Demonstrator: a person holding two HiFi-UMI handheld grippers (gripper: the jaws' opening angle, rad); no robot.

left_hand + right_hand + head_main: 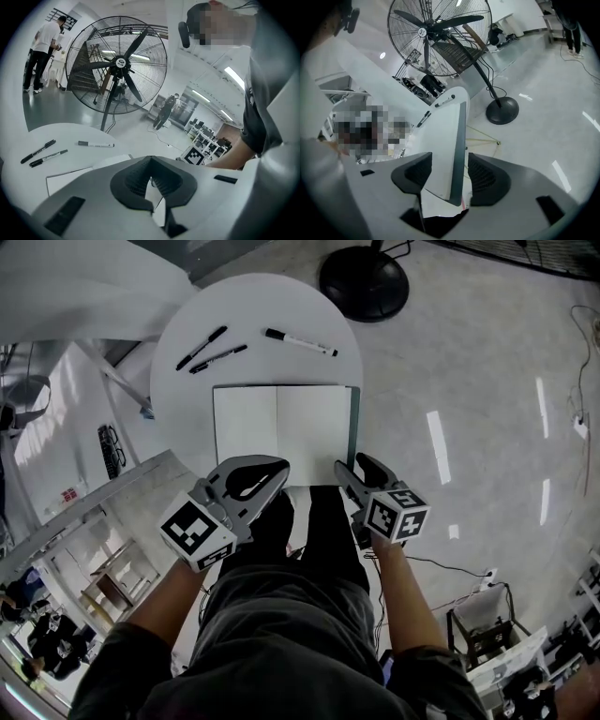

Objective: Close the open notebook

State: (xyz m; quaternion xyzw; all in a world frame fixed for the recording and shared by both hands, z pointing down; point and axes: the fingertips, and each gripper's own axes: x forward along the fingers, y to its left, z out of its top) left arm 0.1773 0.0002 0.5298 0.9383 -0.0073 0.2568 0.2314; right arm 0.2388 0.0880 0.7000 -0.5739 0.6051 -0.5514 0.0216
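The open notebook (281, 423) lies flat on the round white table (253, 306), blank white pages up, with its dark cover showing along the right edge (353, 423). My right gripper (354, 465) is at the notebook's near right corner. In the right gripper view the jaws (449, 159) stand open around the dark cover edge (459, 140), with a gap on each side. My left gripper (279, 468) hovers over the notebook's near edge, left of the spine. Its tips (151, 161) meet with nothing between them, and the white page (70, 180) lies ahead of them.
Two black pens (202, 348) and a white marker (300, 342) lie on the table's far side beyond the notebook. The black round base (364, 282) of a large standing fan (117, 65) sits on the floor past the table. The person's legs are under the near edge.
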